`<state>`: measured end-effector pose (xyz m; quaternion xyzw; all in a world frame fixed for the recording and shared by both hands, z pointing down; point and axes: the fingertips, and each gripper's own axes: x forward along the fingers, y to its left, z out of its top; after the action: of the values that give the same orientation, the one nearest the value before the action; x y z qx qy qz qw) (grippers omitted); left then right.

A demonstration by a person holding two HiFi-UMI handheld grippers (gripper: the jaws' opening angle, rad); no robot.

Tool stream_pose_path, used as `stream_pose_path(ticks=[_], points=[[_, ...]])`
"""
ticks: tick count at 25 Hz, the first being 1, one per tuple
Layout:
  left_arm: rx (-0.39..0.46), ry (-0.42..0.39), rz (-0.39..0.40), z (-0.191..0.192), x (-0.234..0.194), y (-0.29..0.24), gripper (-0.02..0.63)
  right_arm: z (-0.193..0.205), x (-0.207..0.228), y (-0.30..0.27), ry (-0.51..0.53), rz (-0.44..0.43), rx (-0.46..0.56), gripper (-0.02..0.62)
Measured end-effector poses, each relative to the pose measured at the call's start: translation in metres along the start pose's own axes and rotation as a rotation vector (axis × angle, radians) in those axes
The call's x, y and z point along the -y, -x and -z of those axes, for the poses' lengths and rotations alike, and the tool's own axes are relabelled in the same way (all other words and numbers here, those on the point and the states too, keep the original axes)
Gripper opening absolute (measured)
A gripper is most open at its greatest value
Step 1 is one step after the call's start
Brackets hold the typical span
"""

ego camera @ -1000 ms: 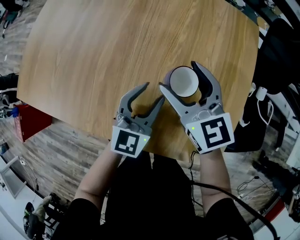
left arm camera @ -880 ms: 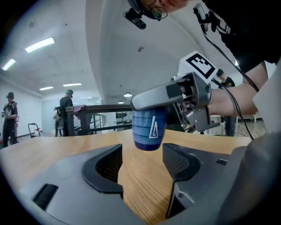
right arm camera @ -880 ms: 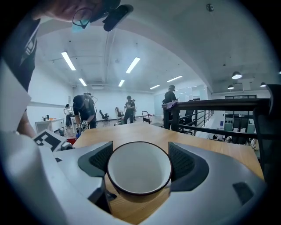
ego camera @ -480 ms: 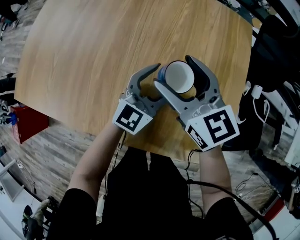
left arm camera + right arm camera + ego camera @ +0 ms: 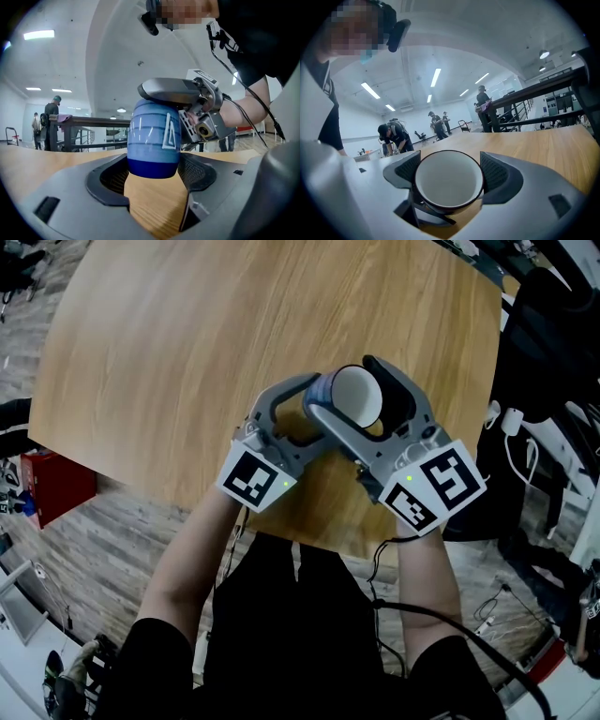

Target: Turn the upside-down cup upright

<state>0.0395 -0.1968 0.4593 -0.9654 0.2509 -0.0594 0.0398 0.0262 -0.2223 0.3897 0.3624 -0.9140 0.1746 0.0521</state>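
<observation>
Clearly, in the head view the cup (image 5: 356,397) lies tipped on its side above the table (image 5: 187,334), apparently lifted, with its mouth toward the person. The right gripper (image 5: 343,386) clamps it near the rim, which probably leaves the base end free for a second hold.

In the left gripper view, the left gripper (image 5: 152,176) has its jaws spread wide on either side of the cup's dark-blue end. The pads are not pressing, seemingly poised to take over for the turn.

In the right gripper view, the white inside faces the camera, and both pads pinch the rim's sides.

Perhaps triangle logo (image 5: 171,133) on cup (image 5: 149,146)
</observation>
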Motion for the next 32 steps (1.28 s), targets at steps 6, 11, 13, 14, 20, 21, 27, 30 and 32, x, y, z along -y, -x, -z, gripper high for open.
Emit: stream_pose_path(ticks=[6,11,13,14,20,21,27,30,32], points=[[0.001,0.007,-0.008,-0.003,0.001,0.005,0.336,0.0,0.008,0.003,-0.146,-0.057,0.049,0.356],[-0.011,-0.001,-0.019,-0.001,0.002,0.013,0.334,0.004,0.008,0.002,-0.234,-0.1,0.094,0.356],[-0.019,-0.005,-0.025,0.001,0.002,0.017,0.334,0.006,0.005,0.001,-0.236,-0.109,0.101,0.356],[-0.022,-0.004,-0.028,0.002,0.002,0.018,0.334,0.006,0.003,0.0,-0.232,-0.111,0.104,0.356],[-0.013,0.014,-0.036,0.0,0.003,0.02,0.334,0.005,0.003,0.002,-0.053,-0.054,0.112,0.354],[-0.007,0.023,-0.038,-0.002,0.002,0.02,0.334,0.01,0.002,0.001,-0.008,-0.049,0.087,0.354],[-0.02,0.04,-0.042,0.0,0.0,0.019,0.333,0.025,0.018,0.0,-0.07,-0.038,0.064,0.354],[-0.044,0.029,-0.042,0.004,0.0,0.017,0.329,0.029,0.023,0.002,-0.111,-0.028,0.068,0.354],[-0.057,0.015,-0.032,0.005,0.003,0.016,0.324,0.035,0.018,-0.004,-0.102,-0.045,0.044,0.354]])
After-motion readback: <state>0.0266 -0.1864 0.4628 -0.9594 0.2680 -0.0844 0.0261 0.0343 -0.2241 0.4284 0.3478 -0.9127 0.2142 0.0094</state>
